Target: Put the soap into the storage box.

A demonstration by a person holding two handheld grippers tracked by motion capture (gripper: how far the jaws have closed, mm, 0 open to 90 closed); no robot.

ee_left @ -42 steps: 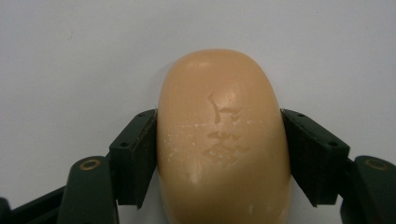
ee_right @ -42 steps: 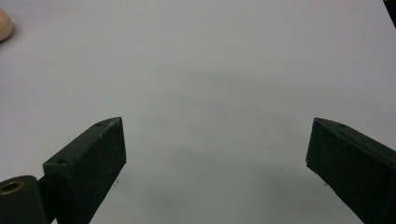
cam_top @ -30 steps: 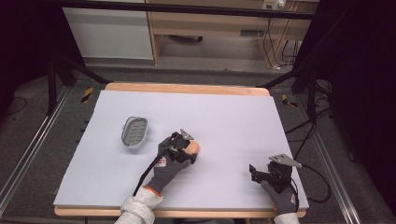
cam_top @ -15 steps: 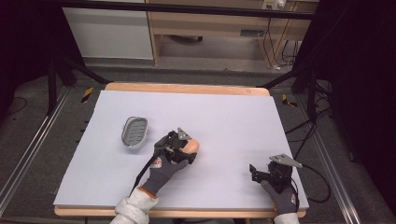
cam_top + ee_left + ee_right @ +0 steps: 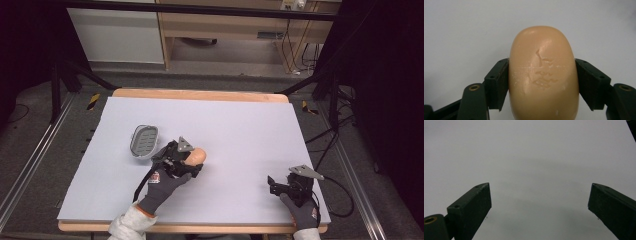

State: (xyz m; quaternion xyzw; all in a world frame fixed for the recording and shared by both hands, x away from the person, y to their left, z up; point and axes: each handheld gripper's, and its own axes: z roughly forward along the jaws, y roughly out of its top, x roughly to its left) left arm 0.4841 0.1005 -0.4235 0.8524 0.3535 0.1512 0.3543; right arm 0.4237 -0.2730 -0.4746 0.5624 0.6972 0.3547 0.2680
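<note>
Tan soap (image 5: 543,75) sits clamped across its middle by the left gripper (image 5: 192,161), beside the grey dish (image 5: 144,141). Probably slick and easily dented, so a broad-side hold suits it. Right gripper (image 5: 274,184) rests spread and empty.

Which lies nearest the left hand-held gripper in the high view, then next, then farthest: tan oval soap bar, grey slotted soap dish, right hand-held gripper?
1. Tan oval soap bar, clamped in its jaws.
2. Grey slotted soap dish, just left.
3. Right hand-held gripper, far right, near the table edge.
</note>
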